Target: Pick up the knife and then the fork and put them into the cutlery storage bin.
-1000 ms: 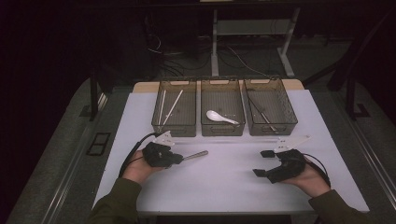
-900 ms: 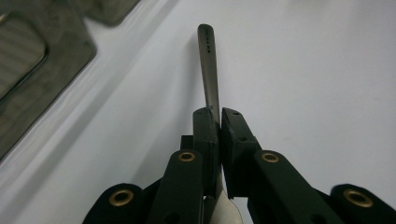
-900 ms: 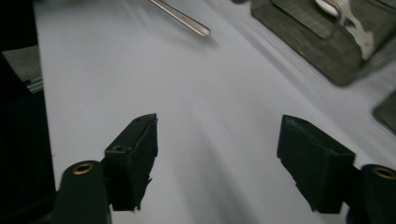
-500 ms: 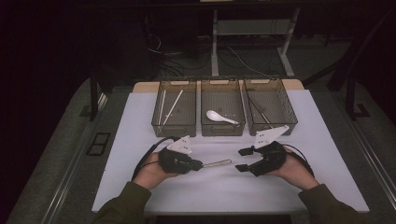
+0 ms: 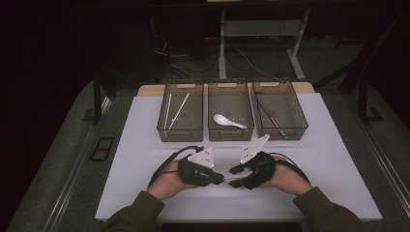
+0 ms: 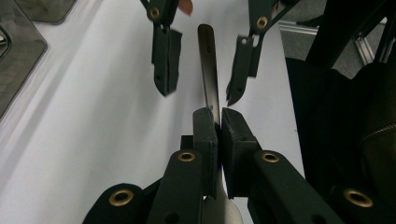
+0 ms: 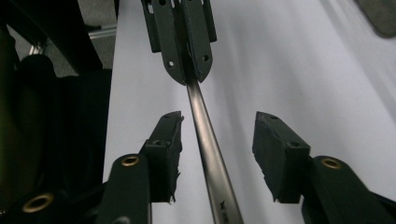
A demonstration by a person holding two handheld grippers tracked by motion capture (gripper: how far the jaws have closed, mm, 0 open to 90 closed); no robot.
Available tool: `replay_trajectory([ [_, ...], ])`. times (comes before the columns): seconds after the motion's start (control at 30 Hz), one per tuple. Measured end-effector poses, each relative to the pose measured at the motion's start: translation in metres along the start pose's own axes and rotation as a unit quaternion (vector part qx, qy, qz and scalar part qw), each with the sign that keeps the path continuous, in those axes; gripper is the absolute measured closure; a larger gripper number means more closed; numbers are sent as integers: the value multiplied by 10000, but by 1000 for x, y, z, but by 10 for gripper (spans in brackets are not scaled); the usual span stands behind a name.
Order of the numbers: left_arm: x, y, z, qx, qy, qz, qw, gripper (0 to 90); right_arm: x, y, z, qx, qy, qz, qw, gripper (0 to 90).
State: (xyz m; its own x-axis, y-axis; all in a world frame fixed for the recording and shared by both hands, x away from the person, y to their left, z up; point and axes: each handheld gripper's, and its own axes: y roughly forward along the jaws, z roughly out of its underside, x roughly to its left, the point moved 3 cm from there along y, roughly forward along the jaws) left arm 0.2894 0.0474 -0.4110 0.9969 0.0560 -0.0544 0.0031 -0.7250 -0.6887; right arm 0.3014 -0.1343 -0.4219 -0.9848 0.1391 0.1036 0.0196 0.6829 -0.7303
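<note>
Utensil: a slim metal handle [image 6: 208, 65], seen in the left gripper view running straight out from the left tool's jaws; in the right gripper view the same handle [image 7: 208, 149] passes between the right tool's jaws. In the high view it [image 5: 231, 181] is a short bright sliver between the two tools, low over the surface near the front edge. Which kind of utensil it is cannot be told.
Left tool: the left tool [image 6: 218, 119] has its jaws clamped on the handle, one pad on each side. In the high view it [image 5: 221, 180] points to the right, with its grey plate on top.
Right tool: the right tool [image 7: 217, 140] has its jaws spread wide, one on each side of the handle, neither pad touching it. In the high view it [image 5: 234, 176] points left, tip to tip with the left tool.
Hands: the left hand [image 5: 170, 180] and right hand [image 5: 285, 177] come in from the bottom, in dark green sleeves, and cables loop behind each tool.
Surface: a white surface [image 5: 135, 140], bare around the hands.
Bins: three clear bins stand in a row behind the tools, just beside one another.
Left bin: the left bin [image 5: 181, 135] holds pale chopsticks [image 5: 178, 111].
Middle bin: the middle bin [image 5: 230, 136] holds a white spoon [image 5: 228, 121].
Right bin: the right bin [image 5: 281, 134] holds dark thin utensils [image 5: 271, 118], too small to tell apart.
</note>
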Motion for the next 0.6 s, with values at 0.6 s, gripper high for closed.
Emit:
replay_trajectory([
  [0.6,-3,4,-2,117,160,111,9997,847,12,19,-4,518,-547,-87,9971,801],
])
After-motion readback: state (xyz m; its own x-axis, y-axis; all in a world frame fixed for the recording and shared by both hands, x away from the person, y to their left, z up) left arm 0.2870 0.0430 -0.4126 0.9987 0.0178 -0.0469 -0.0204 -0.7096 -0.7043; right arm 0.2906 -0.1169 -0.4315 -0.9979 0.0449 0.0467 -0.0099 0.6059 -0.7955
